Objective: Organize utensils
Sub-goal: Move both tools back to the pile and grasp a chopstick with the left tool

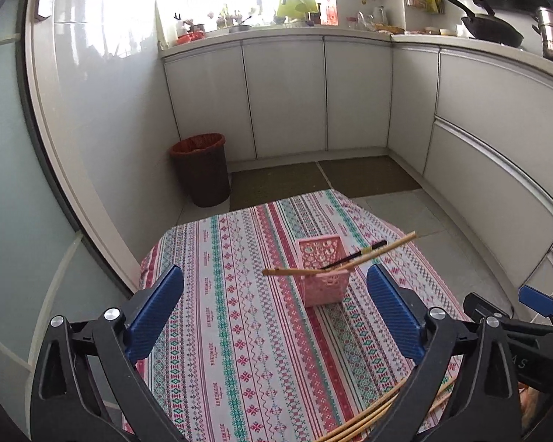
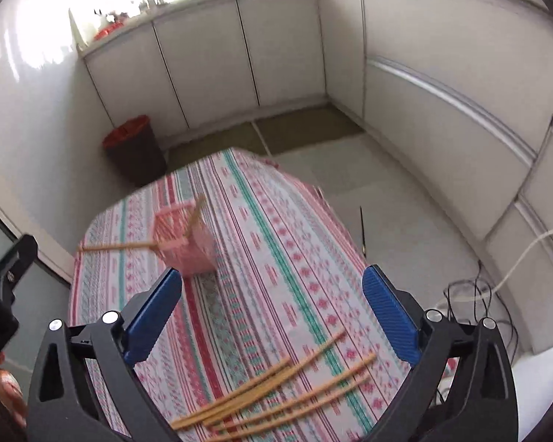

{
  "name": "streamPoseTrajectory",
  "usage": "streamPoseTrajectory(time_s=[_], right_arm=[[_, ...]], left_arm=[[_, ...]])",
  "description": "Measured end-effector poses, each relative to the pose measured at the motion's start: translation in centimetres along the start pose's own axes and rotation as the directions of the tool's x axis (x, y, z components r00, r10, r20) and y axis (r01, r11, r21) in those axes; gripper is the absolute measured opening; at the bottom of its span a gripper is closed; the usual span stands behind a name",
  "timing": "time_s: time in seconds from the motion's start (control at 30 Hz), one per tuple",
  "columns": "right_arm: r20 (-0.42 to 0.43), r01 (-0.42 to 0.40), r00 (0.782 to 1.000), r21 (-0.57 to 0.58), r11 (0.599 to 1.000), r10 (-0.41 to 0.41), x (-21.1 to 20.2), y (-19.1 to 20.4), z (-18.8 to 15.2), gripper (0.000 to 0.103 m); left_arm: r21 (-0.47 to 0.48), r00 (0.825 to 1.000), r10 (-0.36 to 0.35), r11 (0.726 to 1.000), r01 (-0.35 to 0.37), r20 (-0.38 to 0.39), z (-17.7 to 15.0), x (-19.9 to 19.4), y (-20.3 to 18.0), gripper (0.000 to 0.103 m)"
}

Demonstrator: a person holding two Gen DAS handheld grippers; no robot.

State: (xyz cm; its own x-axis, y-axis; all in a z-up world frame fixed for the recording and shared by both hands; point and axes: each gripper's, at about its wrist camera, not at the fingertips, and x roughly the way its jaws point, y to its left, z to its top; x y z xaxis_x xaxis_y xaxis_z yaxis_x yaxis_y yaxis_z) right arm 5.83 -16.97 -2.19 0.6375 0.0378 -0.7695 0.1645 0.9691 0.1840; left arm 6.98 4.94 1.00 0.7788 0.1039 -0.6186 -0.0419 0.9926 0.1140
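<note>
A pink lattice basket (image 1: 322,272) stands on the patterned tablecloth (image 1: 239,331). A wooden chopstick (image 1: 335,259) lies across its top, and a black chopstick (image 1: 357,254) leans inside it. My left gripper (image 1: 274,283) is open and empty, just short of the basket. Several wooden chopsticks (image 2: 276,386) lie loose on the cloth below my right gripper (image 2: 272,287), which is open and empty. The basket (image 2: 188,243) shows blurred in the right wrist view, to the gripper's far left. The loose chopsticks also show in the left wrist view (image 1: 379,416).
A dark waste bin (image 1: 201,169) with a red liner stands on the floor beyond the table. White cabinets (image 1: 287,95) line the walls. A black chopstick (image 2: 362,230) lies on the floor right of the table. Cables (image 2: 468,294) lie at right.
</note>
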Motion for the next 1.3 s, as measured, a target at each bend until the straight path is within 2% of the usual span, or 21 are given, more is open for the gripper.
streamPoseTrajectory(time_s=[0.2,0.3,0.37,0.5,0.6,0.63,0.7,0.73,0.77,0.83,0.87,0.93,1.13,1.3], right_arm=[[-0.151,0.029,0.988,0.014,0.999,-0.026,2.5,-3.0,-4.6,0.096],[-0.225,0.023,0.974,0.066,0.998,-0.008,3.6,-4.9,-6.6,0.096],[-0.265,0.03,0.964,0.094,0.995,-0.005,4.3,-6.0,-7.6,0.096],[-0.332,0.037,0.943,0.13,0.991,0.009,5.4,-7.6,-8.8,0.096],[-0.375,0.034,0.927,0.136,0.99,0.02,6.1,-8.2,-9.2,0.096],[-0.384,0.036,0.923,0.141,0.989,0.022,6.3,-8.4,-9.3,0.096],[-0.391,0.041,0.92,0.152,0.988,0.022,6.5,-8.7,-9.3,0.096],[-0.393,0.044,0.919,0.157,0.987,0.022,6.6,-8.9,-9.3,0.096],[-0.393,0.046,0.919,0.163,0.986,0.022,6.7,-9.1,-9.3,0.096],[-0.396,0.054,0.918,0.174,0.983,0.02,6.9,-9.6,-9.2,0.096],[-0.398,0.058,0.917,0.181,0.982,0.019,7.0,-9.9,-9.2,0.096],[-0.406,0.063,0.914,0.203,0.977,0.025,7.2,-10.4,-9.2,0.096],[-0.425,0.061,0.903,0.257,0.965,0.056,7.8,-11.4,-9.0,0.096],[-0.426,0.058,0.902,0.28,0.958,0.07,8.3,-11.5,-8.6,0.096]], left_arm=[[0.123,0.993,-0.02,0.992,0.034,-0.119,-2.6,2.9,-3.4,0.096],[0.174,0.975,-0.059,0.98,0.097,-0.215,-4.1,5.0,-5.0,0.096],[0.18,0.937,-0.125,0.965,0.191,-0.326,-5.3,7.1,-6.1,0.096],[0.157,0.838,-0.207,0.933,0.325,-0.505,-7.8,10.8,-8.0,0.096],[0.134,0.741,-0.258,0.896,0.424,-0.619,-9.4,12.9,-9.7,0.095],[0.13,0.722,-0.263,0.889,0.439,-0.64,-9.8,13.4,-10.1,0.095],[0.129,0.698,-0.265,0.88,0.457,-0.665,-10.6,13.8,-11.2,0.093],[0.135,0.688,-0.26,0.876,0.463,-0.677,-11.0,14.1,-11.6,0.089],[0.144,0.683,-0.251,0.873,0.465,-0.686,-11.2,14.4,-12.0,0.085],[0.152,0.67,-0.239,0.869,0.47,-0.703,-11.7,15.1,-12.8,0.069],[0.159,0.664,-0.23,0.868,0.471,-0.712,-12.0,15.5,-13.1,0.064],[0.179,0.667,-0.206,0.869,0.461,-0.716,-12.4,16.1,-13.7,0.053],[0.188,0.654,-0.207,0.857,0.48,-0.727,-12.8,16.8,-15.1,0.049],[0.217,0.658,-0.204,0.839,0.499,-0.725,-12.8,16.5,-16.2,0.047]])
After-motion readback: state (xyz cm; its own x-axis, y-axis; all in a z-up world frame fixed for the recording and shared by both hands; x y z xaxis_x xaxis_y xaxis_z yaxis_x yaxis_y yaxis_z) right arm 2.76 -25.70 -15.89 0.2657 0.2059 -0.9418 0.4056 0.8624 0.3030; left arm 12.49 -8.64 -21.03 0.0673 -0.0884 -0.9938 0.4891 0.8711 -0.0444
